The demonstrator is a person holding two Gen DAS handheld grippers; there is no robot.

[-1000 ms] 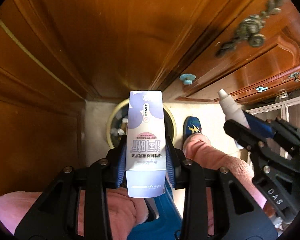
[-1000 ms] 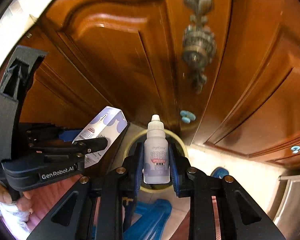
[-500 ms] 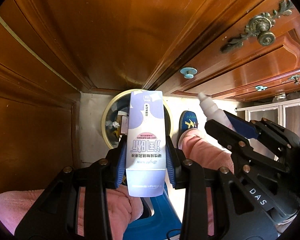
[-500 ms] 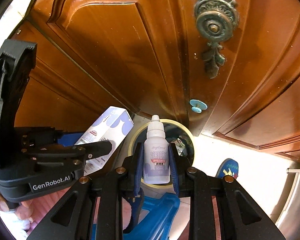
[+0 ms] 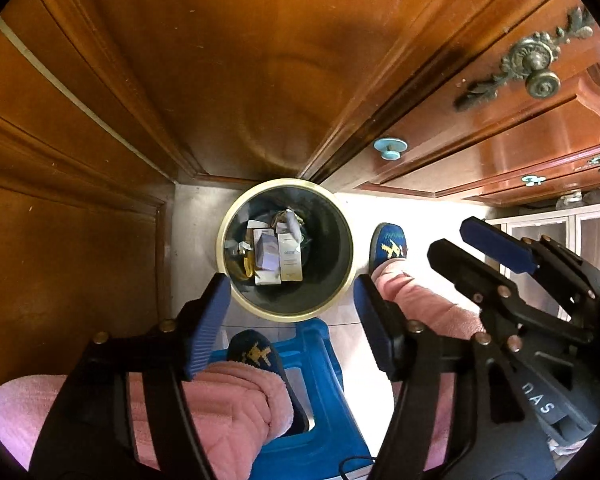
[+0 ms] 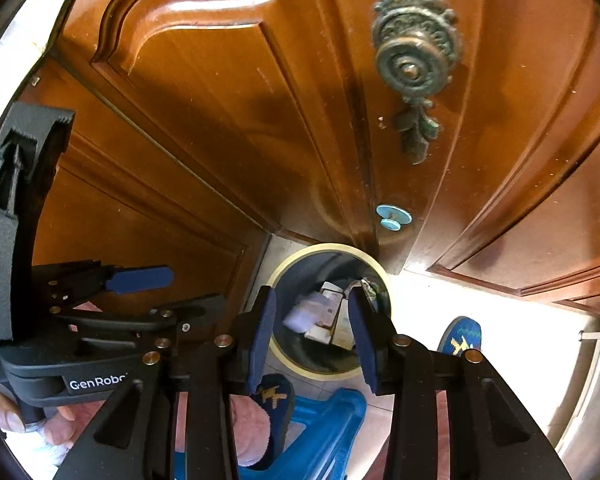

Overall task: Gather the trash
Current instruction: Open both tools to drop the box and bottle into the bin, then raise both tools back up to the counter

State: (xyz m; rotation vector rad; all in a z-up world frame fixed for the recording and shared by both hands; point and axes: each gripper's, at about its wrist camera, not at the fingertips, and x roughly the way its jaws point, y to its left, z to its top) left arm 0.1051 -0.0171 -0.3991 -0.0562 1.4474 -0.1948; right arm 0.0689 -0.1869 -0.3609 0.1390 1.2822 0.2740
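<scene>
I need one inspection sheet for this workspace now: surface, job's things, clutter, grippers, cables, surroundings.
Surface: pale tiled floor, sunlit beside the bin.
Job's things: round waste bin with cream rim, holding small cartons and a white bottle.
Clutter: blue plastic stool; the person's blue slippers and pink trouser legs.
Grippers: left gripper open above the bin, its jaws have just been opening, nothing between the fingers; right gripper open, also just opening, empty.
Cables: thin dark cable at the lower edge.
Surroundings: brown wooden cabinet doors, ornate metal knob, small blue knobs.
</scene>
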